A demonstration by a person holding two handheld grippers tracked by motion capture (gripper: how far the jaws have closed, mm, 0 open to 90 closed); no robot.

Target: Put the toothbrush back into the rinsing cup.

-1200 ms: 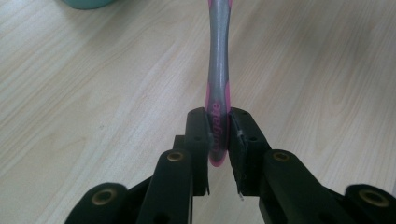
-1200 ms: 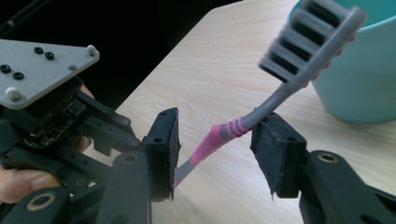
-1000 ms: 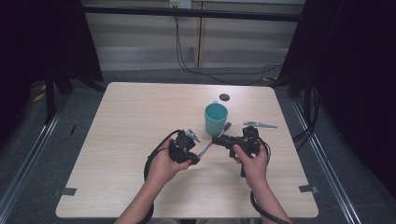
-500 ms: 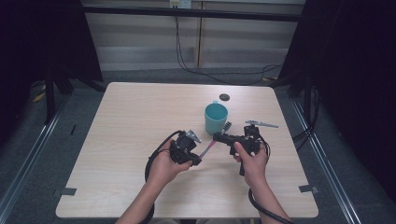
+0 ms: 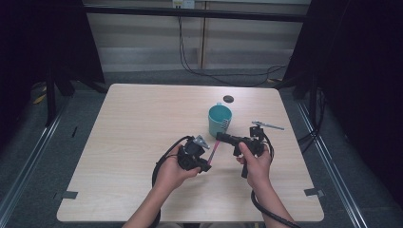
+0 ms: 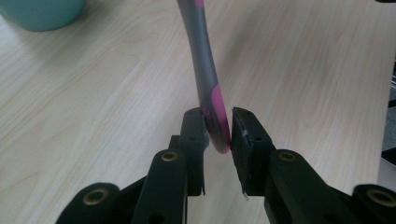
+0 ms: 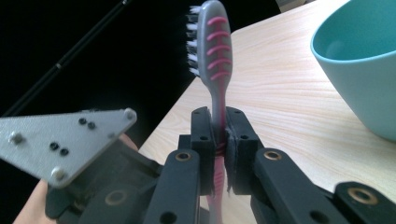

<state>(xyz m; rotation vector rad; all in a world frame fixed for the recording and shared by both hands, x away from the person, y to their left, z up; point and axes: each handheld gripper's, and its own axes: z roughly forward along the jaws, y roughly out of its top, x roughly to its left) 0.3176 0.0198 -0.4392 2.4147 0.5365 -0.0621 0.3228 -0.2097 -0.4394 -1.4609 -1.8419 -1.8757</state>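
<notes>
A grey and pink toothbrush [image 5: 214,152] hangs just above the table between my two grippers. My left gripper [image 5: 207,164] is shut on the rounded end of its handle [image 6: 215,122]. My right gripper [image 5: 220,137] is shut on the neck [image 7: 218,122], and the bristled head [image 7: 210,42] sticks out past the jaws. A teal cup [image 5: 220,119] stands upright on the table just beyond both grippers; in the right gripper view its rim [image 7: 359,60] is at the right.
A small dark round disc [image 5: 228,99] lies behind the cup. A thin metal tool [image 5: 268,125] lies to the right of my right hand. The left gripper's grey plate [image 7: 60,135] is close beside the right jaws. Cables trail off the table's near edge.
</notes>
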